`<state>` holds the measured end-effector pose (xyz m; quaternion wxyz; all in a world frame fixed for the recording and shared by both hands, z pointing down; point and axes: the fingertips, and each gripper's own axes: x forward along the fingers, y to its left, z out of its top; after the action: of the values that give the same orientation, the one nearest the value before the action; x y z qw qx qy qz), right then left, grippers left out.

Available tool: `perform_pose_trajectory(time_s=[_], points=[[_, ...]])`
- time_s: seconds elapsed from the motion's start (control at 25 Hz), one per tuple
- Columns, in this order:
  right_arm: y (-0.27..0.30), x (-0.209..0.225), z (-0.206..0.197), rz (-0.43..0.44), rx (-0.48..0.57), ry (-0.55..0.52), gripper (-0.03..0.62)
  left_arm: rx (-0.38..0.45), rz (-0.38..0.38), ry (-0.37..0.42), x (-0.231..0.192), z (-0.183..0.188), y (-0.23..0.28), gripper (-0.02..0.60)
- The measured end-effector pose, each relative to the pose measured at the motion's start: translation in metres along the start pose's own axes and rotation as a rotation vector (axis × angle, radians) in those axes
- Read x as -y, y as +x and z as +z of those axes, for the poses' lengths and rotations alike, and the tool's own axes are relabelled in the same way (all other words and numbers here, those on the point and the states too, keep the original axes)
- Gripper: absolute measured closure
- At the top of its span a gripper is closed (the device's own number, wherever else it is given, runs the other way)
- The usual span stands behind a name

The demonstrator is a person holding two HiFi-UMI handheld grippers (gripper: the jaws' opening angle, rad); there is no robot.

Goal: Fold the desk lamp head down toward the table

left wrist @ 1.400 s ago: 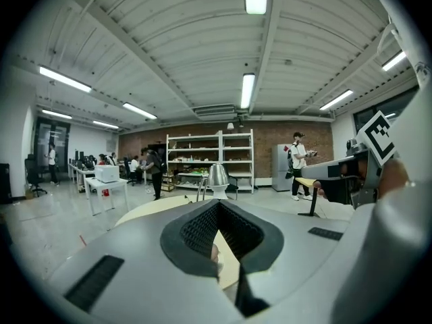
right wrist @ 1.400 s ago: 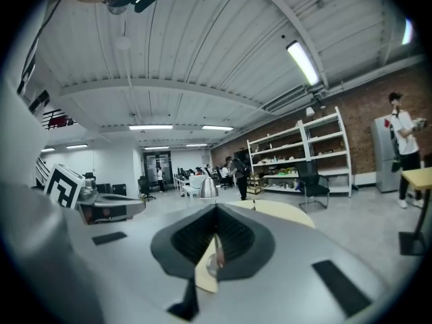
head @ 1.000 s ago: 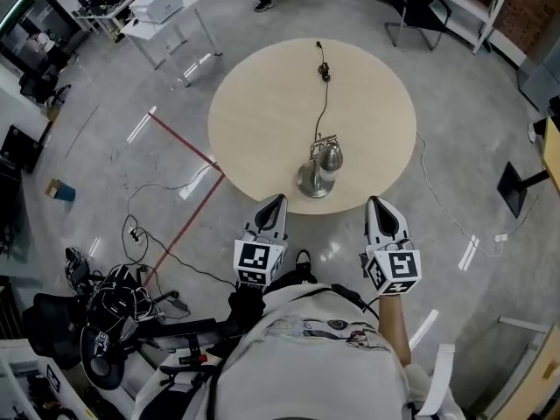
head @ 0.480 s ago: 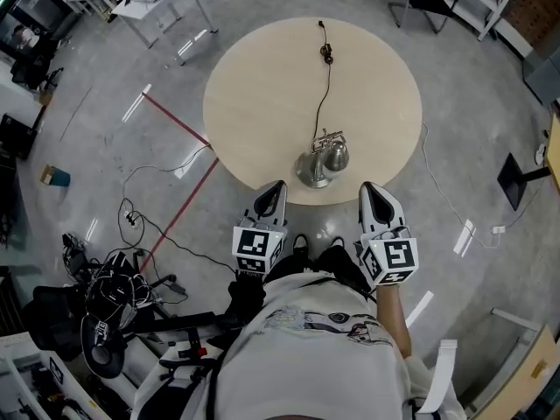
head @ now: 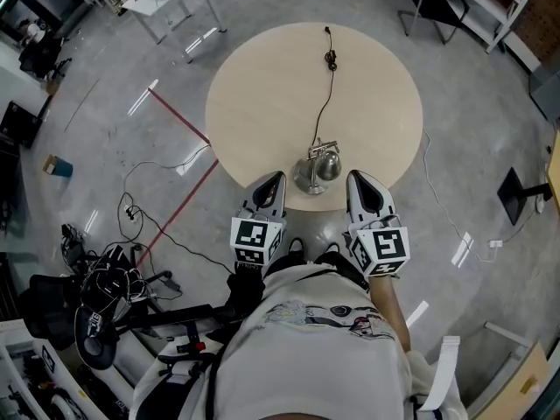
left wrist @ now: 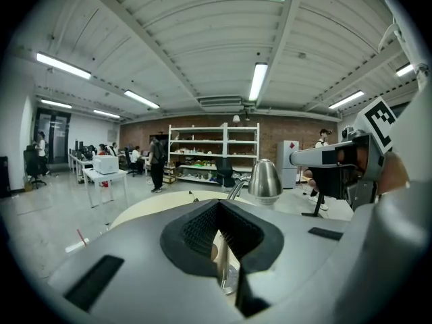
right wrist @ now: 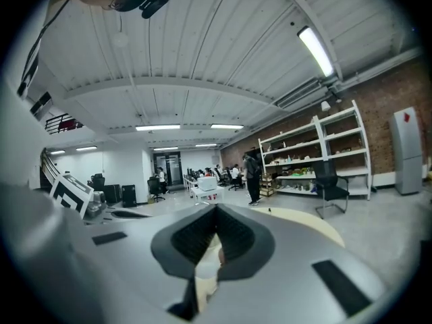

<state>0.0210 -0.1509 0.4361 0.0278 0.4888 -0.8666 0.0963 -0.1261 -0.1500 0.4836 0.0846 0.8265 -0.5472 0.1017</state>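
Well, you stand at the near rim of a round beige table point(head: 262, 86) on a glossy grey floor point(head: 105, 77). A red tape line point(head: 179, 134) runs up to the table's left rim, and a white desk point(head: 162, 3) stands beyond its far-left side. The desk lamp point(head: 318, 169) sits on its round base on the table, close to the near rim, its cord point(head: 325, 94) trailing to the far side. Your left gripper point(head: 275, 180) and right gripper point(head: 357, 180) hover at that rim, flanking the lamp without touching it, both with jaws closed on nothing.
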Motion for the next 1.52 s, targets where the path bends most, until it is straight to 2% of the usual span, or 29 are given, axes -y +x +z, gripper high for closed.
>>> perform_pose_trajectory(time_s=[0.44,0.56,0.68,0.8,1.16,1.52], points=[[0.02,-0.005,0.025,0.049,0.051,0.003,0.589,0.011,0.018,-0.006,-0.008,0.009,0.013,0.58],[0.029,-0.012,0.028,0.076,0.032,-0.015,0.502,0.01,0.02,-0.008,-0.009,0.01,0.014,0.58],[0.041,-0.022,0.019,0.111,-0.032,-0.056,0.38,0.004,0.023,-0.009,-0.01,0.01,0.015,0.58],[0.052,-0.029,0.006,0.128,-0.105,-0.081,0.335,0.0,0.023,-0.009,-0.009,0.008,0.015,0.58],[0.06,-0.033,-0.014,0.107,-0.183,-0.14,0.353,-0.014,0.029,-0.012,-0.01,0.0,0.011,0.58],[0.062,-0.035,-0.013,0.111,-0.212,-0.125,0.359,-0.016,0.032,-0.017,-0.014,0.001,0.01,0.58]])
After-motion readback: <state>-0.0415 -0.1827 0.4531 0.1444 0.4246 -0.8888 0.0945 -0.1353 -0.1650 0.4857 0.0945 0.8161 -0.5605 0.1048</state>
